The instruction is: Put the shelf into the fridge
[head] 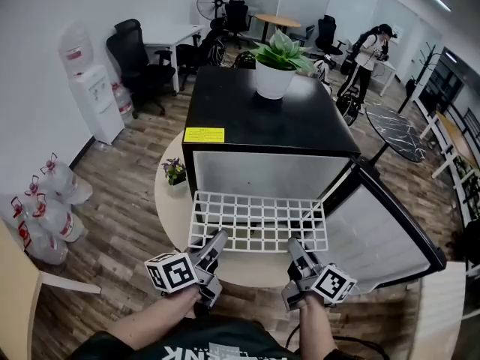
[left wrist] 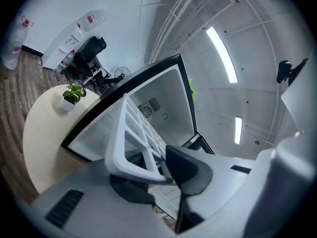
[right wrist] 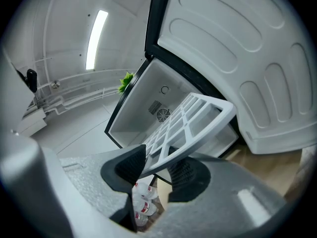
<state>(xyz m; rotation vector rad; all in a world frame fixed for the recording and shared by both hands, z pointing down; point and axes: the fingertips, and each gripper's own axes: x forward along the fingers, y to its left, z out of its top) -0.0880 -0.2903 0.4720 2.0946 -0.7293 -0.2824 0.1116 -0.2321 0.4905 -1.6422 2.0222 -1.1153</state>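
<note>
A white grid shelf (head: 259, 221) hangs level in front of the open black mini fridge (head: 262, 118), its far edge at the mouth of the white cavity. My left gripper (head: 212, 247) is shut on the shelf's near left edge and my right gripper (head: 294, 247) on its near right edge. In the left gripper view, the shelf (left wrist: 133, 133) runs from between the pads of the gripper (left wrist: 158, 175) toward the fridge interior (left wrist: 163, 103). In the right gripper view, the gripper (right wrist: 158, 170) clamps the shelf (right wrist: 193, 118), which points into the cavity (right wrist: 158, 103).
The fridge door (head: 382, 231) stands open at the right. A potted plant (head: 277, 66) sits on the fridge top and a small flower pot (head: 175, 172) on the round table (head: 169, 208). Water bottles (head: 45, 208) lie on the floor at left. A person (head: 371, 51) stands far back.
</note>
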